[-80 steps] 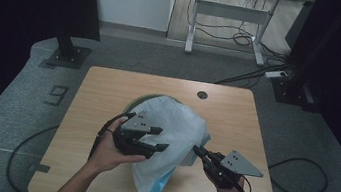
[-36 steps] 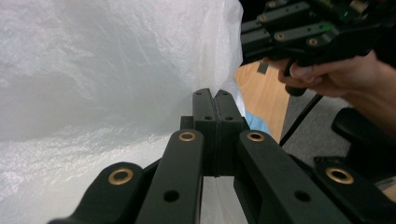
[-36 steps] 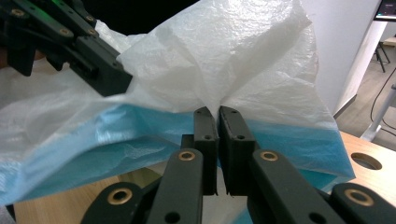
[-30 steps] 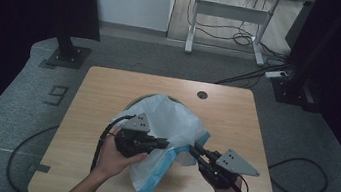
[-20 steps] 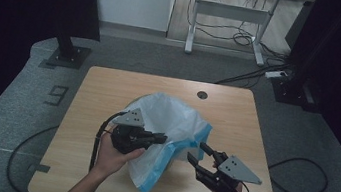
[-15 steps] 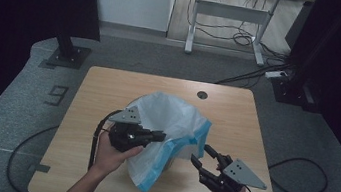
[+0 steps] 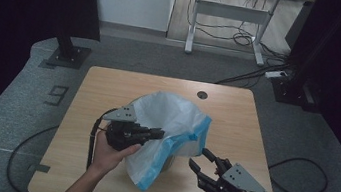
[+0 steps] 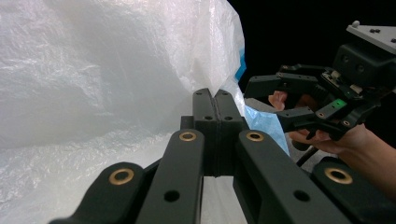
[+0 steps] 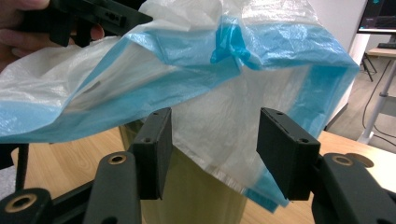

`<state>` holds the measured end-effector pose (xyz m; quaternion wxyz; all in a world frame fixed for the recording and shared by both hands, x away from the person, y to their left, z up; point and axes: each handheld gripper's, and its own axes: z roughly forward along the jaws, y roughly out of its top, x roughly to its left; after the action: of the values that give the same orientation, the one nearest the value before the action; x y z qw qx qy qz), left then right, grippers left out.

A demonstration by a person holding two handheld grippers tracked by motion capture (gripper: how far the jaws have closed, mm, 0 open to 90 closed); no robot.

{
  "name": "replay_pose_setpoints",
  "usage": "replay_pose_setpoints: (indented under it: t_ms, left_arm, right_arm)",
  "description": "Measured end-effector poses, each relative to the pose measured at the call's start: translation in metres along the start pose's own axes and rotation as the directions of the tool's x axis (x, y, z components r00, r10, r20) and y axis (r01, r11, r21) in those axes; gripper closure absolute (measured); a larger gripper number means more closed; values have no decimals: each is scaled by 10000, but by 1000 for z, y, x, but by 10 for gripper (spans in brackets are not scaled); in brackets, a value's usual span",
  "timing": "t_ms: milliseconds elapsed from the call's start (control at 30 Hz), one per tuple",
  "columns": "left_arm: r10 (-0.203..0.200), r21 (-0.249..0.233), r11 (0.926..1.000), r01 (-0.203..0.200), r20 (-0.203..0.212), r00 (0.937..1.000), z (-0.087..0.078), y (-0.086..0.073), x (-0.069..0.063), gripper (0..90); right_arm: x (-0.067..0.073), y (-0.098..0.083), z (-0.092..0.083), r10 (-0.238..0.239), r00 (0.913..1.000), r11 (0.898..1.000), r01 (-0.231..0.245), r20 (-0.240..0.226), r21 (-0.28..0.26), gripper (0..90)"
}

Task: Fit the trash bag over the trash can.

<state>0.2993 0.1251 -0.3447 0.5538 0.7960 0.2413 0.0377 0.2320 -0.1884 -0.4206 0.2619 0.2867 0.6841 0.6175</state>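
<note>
Bag: white plastic bag (image 7: 170, 121) with a blue band along its rim, draped over a can (image 9: 187, 191) near the front middle of the table (image 7: 109, 87); its mouth is lifted toward the person's left, and a blue-edged flap hangs down the front.
Can: olive-yellow, upright on the table, largely covered by the bag; its lower wall is seen in the right gripper view beneath the plastic.
Left gripper: left gripper (image 7: 155, 134) held level at the bag's left rim; in the left gripper view its jaws are pressed together with the thin film (image 8: 116, 93) pinched between them.
Right gripper: right gripper (image 7: 200, 158) held low at the front right of the table, just beside the bag, pointing toward it; its jaws have just been opening and stand parted, with the hanging white plastic and the can wall seen beyond the gap, the pads (image 9: 156, 149) pressing on nothing.
Hands: one hand (image 7: 110, 150) carries each gripper, entering from the near edge.
Surroundings: grey carpet (image 7: 13, 119) around the table, cables trailing on it.
</note>
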Motion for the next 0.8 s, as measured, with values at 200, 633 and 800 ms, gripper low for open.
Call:
replay_pose_setpoints:
  t_ms: [200,633,800]
  left_arm:
    - [-169,-27,9999,170,158,9997,-1,0,3,900]
    - [-378,-86,9992,384,612,9974,-1,-2,5,900]
    - [-394,-43,9992,397,677,9969,0,-4,5,900]
  right_arm:
    - [2,4,4,116,9996,9999,-117,-271,-21,456]
    - [1,9,29,617,9947,9981,-614,-820,57,475]
    - [-6,9,34,1054,9898,9943,-1062,-954,-33,479]
